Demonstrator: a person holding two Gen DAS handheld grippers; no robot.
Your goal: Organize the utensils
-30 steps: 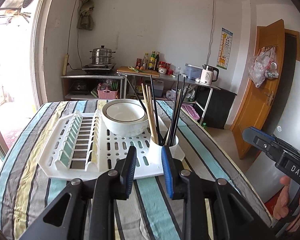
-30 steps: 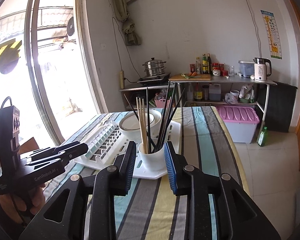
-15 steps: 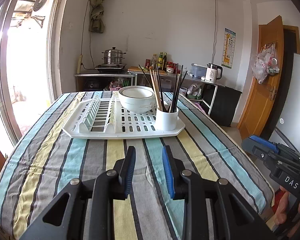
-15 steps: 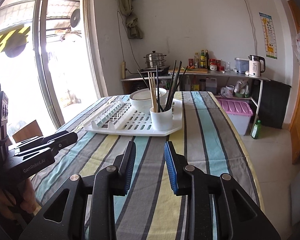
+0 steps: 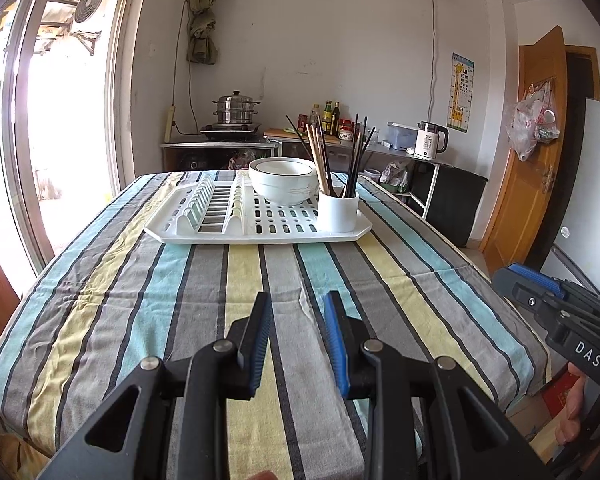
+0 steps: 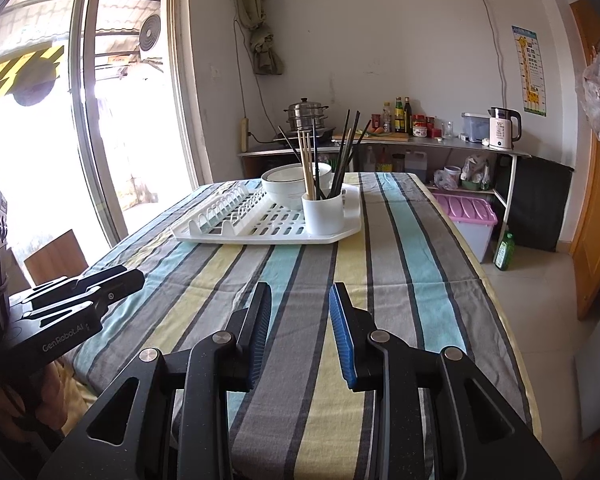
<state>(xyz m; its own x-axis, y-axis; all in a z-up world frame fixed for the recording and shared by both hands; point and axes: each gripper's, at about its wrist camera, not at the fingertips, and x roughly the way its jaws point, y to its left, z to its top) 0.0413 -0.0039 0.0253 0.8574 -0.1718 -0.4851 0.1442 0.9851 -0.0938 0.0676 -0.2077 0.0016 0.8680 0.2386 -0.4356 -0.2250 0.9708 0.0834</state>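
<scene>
A white drying rack (image 5: 228, 232) (image 6: 236, 236) lies at the far end of the striped table. On it stands a white cup (image 5: 338, 213) (image 6: 323, 213) holding wooden and black chopsticks (image 5: 320, 156) (image 6: 308, 164), with a white bowl (image 5: 282, 186) (image 6: 284, 188) behind it. My left gripper (image 5: 298, 300) hovers open over the near part of the table, far from the rack, nothing between its fingers. My right gripper (image 6: 300, 292) is open and empty too, equally far back. Each gripper shows at the edge of the other's view, held by a hand.
The striped tablecloth (image 5: 180, 280) covers the table between grippers and rack. Behind stand a counter with a steamer pot (image 5: 235, 110), bottles and a kettle (image 5: 430, 140). A pink-lidded bin (image 6: 466, 216) and green bottle sit on the floor at right. A wooden door (image 5: 536, 152) is right.
Both grippers have pulled back from right beside the chopstick cup to the near end of the table and dropped slightly. The rack now looks small and distant. Jaw gaps are unchanged.
</scene>
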